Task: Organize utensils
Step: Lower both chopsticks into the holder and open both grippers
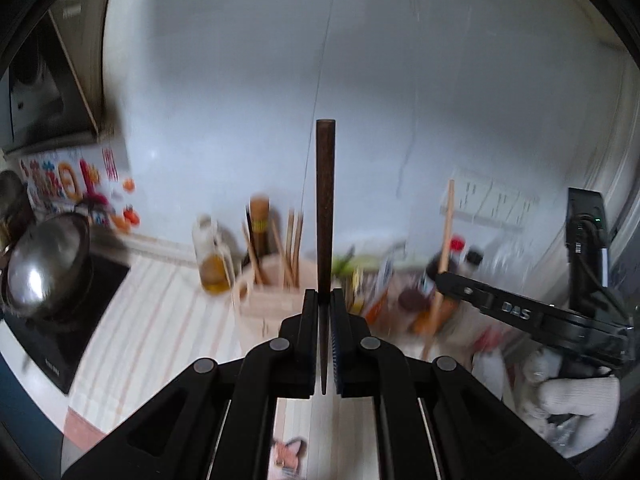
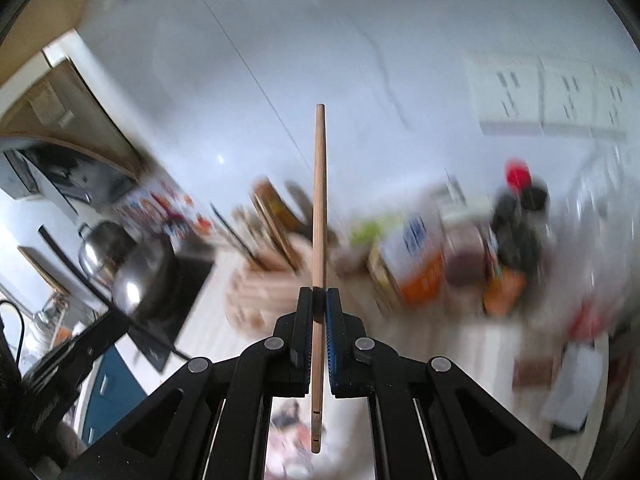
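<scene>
My left gripper point(image 1: 325, 300) is shut on a dark brown chopstick point(image 1: 325, 200) that stands upright between the pads, above the counter. My right gripper point(image 2: 319, 298) is shut on a light wooden chopstick point(image 2: 319, 208), also upright; it shows in the left wrist view point(image 1: 445, 240) at the right, held by the right gripper point(image 1: 440, 278). A pale wooden utensil holder point(image 1: 272, 292) with several chopsticks in it stands just beyond the left gripper; it also shows, blurred, in the right wrist view point(image 2: 260, 292).
An oil bottle point(image 1: 212, 256) stands left of the holder. A steel pot point(image 1: 44, 264) sits on a black cooktop point(image 1: 60, 336) at the left. Bottles, jars and a carton point(image 2: 416, 256) crowd the counter's right side. A white tiled wall point(image 1: 240, 100) is behind.
</scene>
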